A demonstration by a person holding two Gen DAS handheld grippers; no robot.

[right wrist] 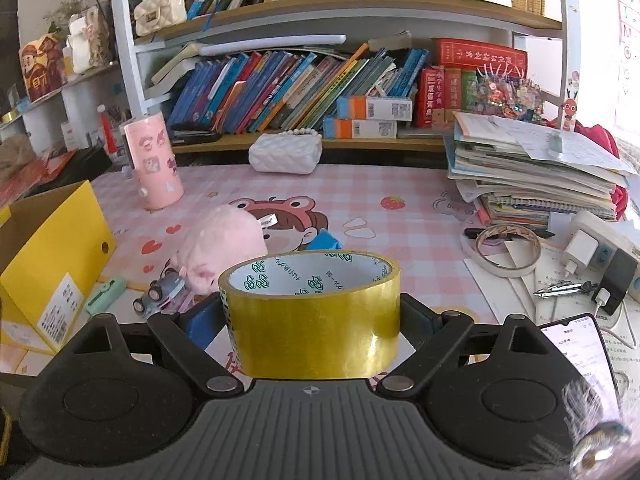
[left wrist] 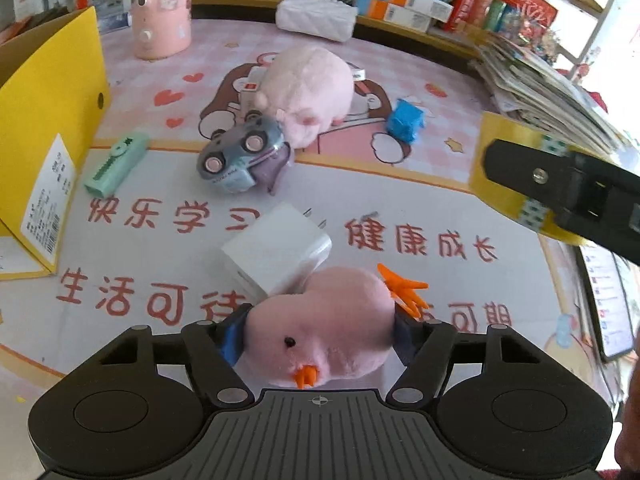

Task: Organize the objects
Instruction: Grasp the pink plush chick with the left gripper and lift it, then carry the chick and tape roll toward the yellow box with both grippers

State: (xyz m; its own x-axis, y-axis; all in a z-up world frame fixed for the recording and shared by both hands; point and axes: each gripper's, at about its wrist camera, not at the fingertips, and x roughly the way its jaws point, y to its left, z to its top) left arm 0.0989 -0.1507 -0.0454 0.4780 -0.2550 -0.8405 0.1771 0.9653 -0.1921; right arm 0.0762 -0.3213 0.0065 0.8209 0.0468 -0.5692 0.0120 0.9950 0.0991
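Note:
A pink plush chick (left wrist: 320, 320) with an orange beak and orange feet lies on the printed desk mat, wedged between the pads of my left gripper (left wrist: 318, 338), which is shut on it. A white charger plug (left wrist: 276, 252) sits just beyond the chick. My right gripper (right wrist: 312, 316) is shut on a wide roll of yellow tape (right wrist: 320, 336), held upright above the desk. In the left wrist view that tape roll (left wrist: 500, 160) and one black finger (left wrist: 560, 188) of the right gripper show at the right edge.
An open yellow box (left wrist: 48, 112) stands at the left. Mid-desk lie a pink plush pig (left wrist: 308, 88), a toy car (left wrist: 240, 160), a blue toy (left wrist: 406, 120) and a green gadget (left wrist: 116, 164). A paper stack (right wrist: 532, 168), tape ring (right wrist: 508, 252), power strip (right wrist: 604, 248) and phone (right wrist: 576, 352) crowd the right.

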